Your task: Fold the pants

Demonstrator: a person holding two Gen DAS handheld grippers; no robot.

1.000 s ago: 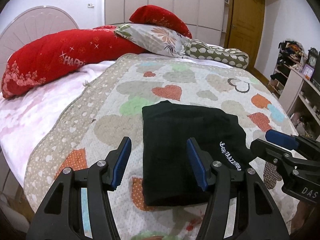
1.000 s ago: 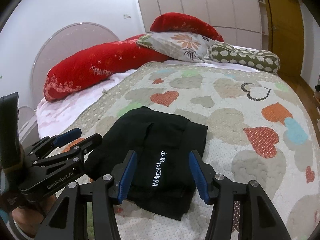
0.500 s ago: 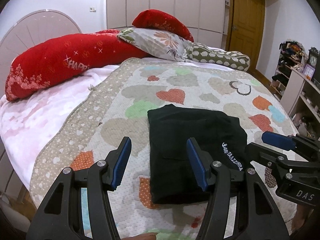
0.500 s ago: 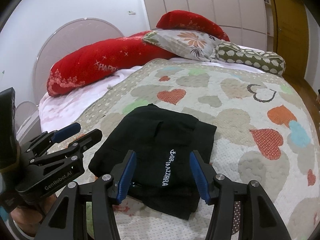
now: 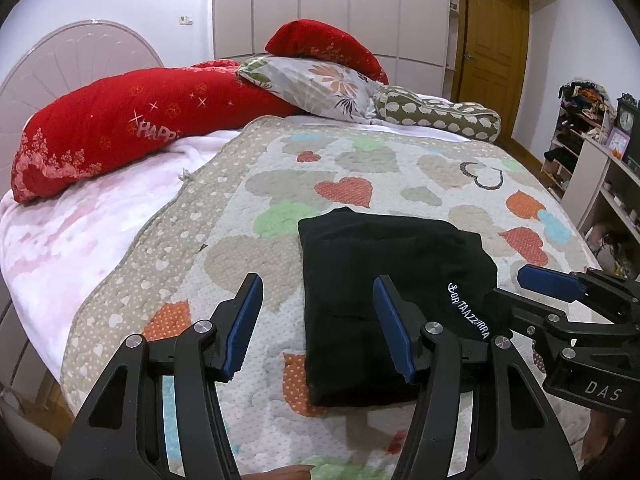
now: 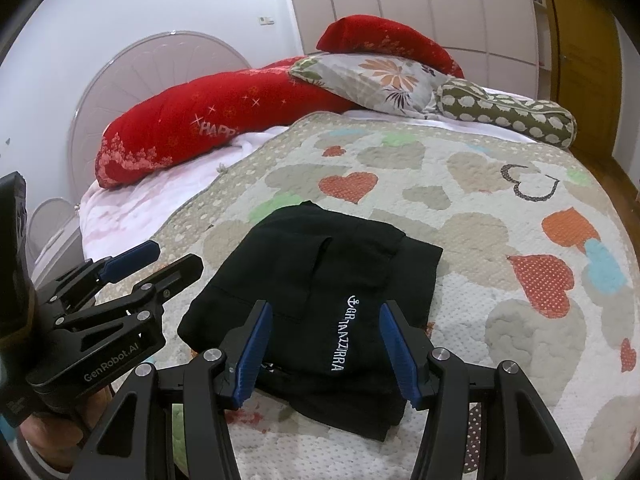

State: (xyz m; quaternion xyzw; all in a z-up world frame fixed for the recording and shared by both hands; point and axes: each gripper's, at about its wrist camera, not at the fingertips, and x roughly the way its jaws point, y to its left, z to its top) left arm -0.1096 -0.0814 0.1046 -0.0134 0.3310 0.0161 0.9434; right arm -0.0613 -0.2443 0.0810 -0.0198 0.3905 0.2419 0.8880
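Home bedroom: bed (image 5: 400, 184) w/ heart quilt, pillows (image 5: 120, 128), wardrobe (image 5: 328, 8), door (image 5: 492, 36).

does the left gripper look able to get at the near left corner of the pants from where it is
Probably yes. The left gripper is open with nothing between its jaws, and the folded pants lie flat on the quilt just ahead. Nothing covers that corner; the right gripper sits at the pants' other side.

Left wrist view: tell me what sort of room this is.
A bedroom, most likely: a bed under a heart-patterned quilt, a long red pillow against a rounded pale headboard, and tall glossy wardrobe doors behind.
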